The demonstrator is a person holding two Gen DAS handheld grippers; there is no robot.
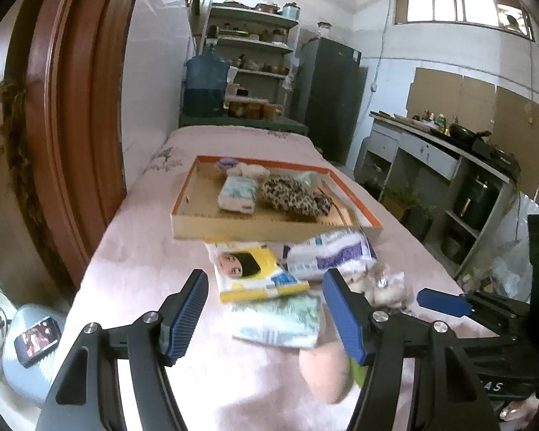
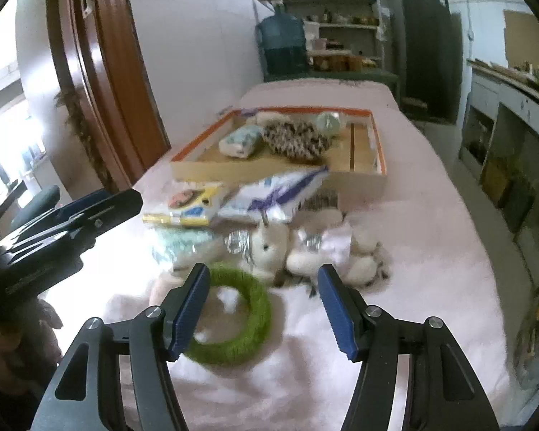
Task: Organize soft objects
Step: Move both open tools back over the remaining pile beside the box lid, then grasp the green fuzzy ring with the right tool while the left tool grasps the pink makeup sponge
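Note:
An orange-rimmed cardboard tray (image 1: 183, 212) (image 2: 373, 133) on a pink bed holds a pale tissue pack (image 1: 237, 195), a leopard-print soft item (image 1: 294, 197) and small pieces at the back. In front of it lie a yellow pack (image 1: 255, 273) (image 2: 187, 208), a white and purple pack (image 1: 327, 251) (image 2: 273, 194), a light green pack (image 1: 284, 319), white plush toys (image 2: 305, 251) and a green ring (image 2: 233, 323). My left gripper (image 1: 266, 318) is open above the green pack. My right gripper (image 2: 264, 310) is open above the ring.
A brown door (image 1: 72, 107) stands left of the bed. A blue water jug (image 1: 206, 82), shelves (image 1: 251, 54) and a dark cabinet (image 1: 327, 97) stand beyond it. A kitchen counter (image 1: 449, 151) runs along the right. A phone (image 1: 37, 339) lies on a stool at lower left.

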